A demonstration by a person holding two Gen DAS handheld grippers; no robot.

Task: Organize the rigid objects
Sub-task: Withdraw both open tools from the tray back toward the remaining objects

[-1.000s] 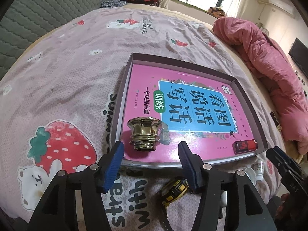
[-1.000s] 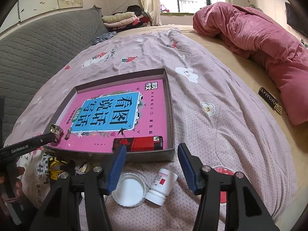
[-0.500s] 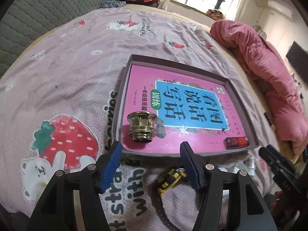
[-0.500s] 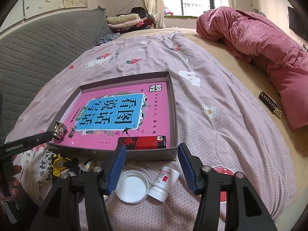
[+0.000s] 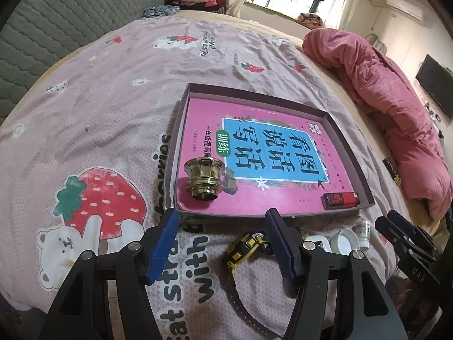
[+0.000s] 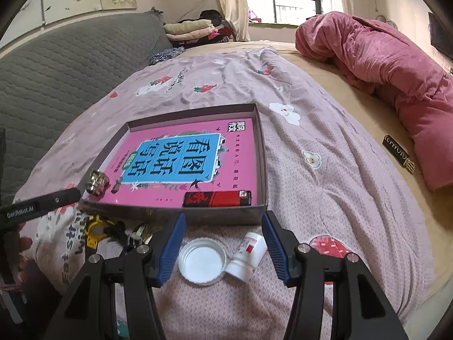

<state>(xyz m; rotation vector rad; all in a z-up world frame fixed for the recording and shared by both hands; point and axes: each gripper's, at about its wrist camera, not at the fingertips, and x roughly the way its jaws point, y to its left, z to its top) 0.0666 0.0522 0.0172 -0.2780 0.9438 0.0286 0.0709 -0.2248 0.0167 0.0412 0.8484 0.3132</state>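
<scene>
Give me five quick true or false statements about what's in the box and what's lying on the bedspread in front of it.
1. The gold metal cap stands inside the shallow grey box. True.
2. The red lighter lies outside the box. False: it lies inside, on the pink book.
3. The small white pill bottle stands upright. False: it lies on its side.
4. The round white lid lies beside that bottle. True.
5. The left gripper holds the cap. False: its jaws are empty.
</scene>
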